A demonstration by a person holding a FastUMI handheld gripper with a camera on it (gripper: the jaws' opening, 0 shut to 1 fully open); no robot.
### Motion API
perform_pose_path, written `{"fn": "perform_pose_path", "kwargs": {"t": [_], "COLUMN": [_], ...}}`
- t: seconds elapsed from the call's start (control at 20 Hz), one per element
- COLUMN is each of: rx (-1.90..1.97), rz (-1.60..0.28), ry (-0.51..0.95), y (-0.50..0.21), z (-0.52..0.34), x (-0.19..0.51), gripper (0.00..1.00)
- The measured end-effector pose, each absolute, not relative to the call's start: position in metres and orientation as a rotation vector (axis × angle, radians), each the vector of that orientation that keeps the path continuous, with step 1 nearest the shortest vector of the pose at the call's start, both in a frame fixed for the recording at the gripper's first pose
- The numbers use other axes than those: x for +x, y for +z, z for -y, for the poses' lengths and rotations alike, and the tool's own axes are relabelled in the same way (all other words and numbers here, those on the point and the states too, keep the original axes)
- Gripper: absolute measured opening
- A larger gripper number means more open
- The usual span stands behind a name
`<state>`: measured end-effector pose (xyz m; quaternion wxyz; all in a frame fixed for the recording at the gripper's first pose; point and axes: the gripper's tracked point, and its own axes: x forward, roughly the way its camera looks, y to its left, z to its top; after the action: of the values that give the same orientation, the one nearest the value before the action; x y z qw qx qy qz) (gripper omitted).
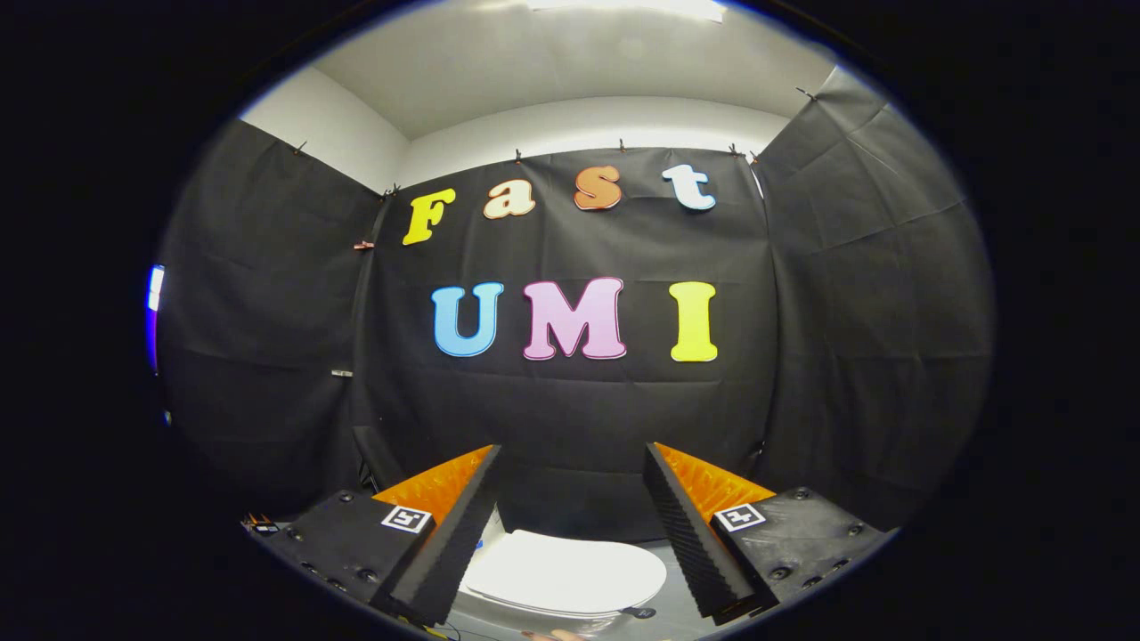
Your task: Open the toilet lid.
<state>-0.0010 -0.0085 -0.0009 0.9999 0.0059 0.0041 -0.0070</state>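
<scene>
Gripper (pixel 570 463) with jaws spread wide, nothing between them. White toilet lid (pixel 564 574) lying closed below, seen through the gap between the fingers, its sides hidden behind them. Black cloth wall (pixel 570 418) beyond.

Tongs (pixel 570 463) level and forward-pointing, fingers (pixel 445 552) spread wide apart, nothing between them.

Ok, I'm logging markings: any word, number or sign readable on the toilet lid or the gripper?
Toilet lid: no text, plain white.
Gripper, open, lid ahead between its fingers: no words; two square coded markers, patterns, not letters.
Small dark tab by the lid: too small to read.
</scene>
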Motion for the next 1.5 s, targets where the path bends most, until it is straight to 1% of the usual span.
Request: {"fn": "perform_pose_path", "kwargs": {"t": [0.55,0.9,1.15,1.5], "rx": [0.043,0.156,0.295,0.571], "rz": [-0.017,-0.111,-0.211,-0.445], "ry": [-0.098,-0.171,-0.237,-0.368], "y": [-0.002,-0.042,-0.100,-0.241], "z": [0.049,0.104,0.156,0.227], "x": [0.011,0.041,0.066,0.080], "gripper": [0.99,0.99,0.99,0.99]}}
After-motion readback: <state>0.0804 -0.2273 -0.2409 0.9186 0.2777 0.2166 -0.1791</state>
